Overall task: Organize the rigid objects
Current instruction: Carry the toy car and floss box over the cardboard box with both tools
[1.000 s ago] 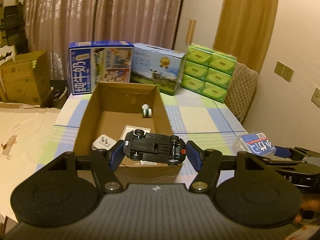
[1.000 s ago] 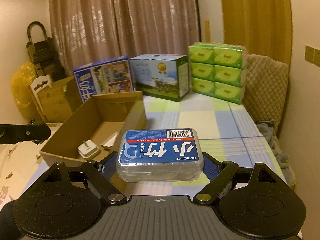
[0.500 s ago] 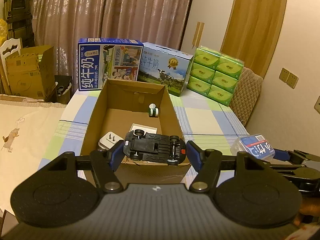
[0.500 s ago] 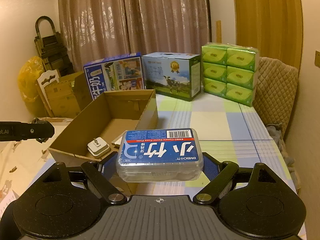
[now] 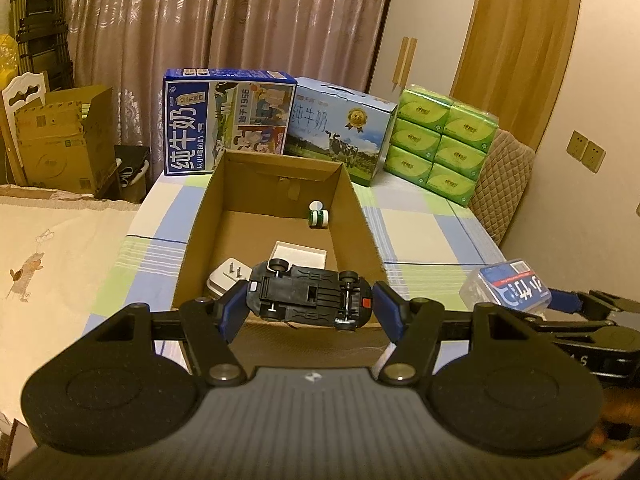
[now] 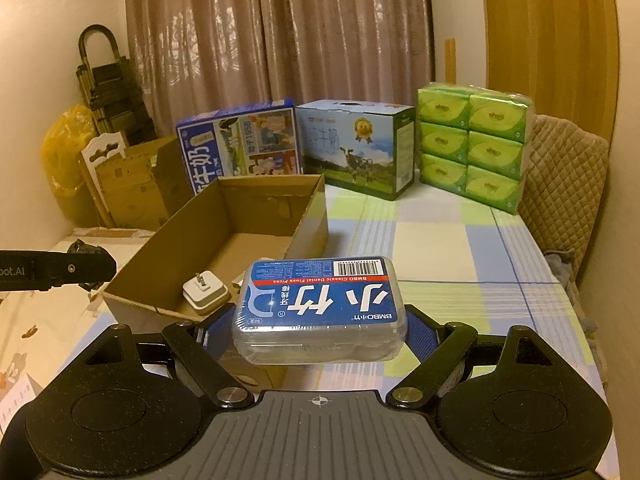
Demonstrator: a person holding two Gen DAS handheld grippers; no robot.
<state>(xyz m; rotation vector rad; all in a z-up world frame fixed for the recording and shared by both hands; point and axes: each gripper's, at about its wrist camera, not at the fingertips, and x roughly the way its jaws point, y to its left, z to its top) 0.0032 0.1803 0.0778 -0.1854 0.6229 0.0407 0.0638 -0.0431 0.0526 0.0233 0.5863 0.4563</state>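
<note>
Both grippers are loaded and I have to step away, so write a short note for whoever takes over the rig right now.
Left gripper: shut on the toy car, wheels up, held at the near wall of the cardboard box.
Right gripper: shut on the floss pick box, held to the right of the cardboard box.
Done: white plug adapter, small green bottle and a white flat box lie inside.
Left: release the car into the box, then the floss picks.
</note>
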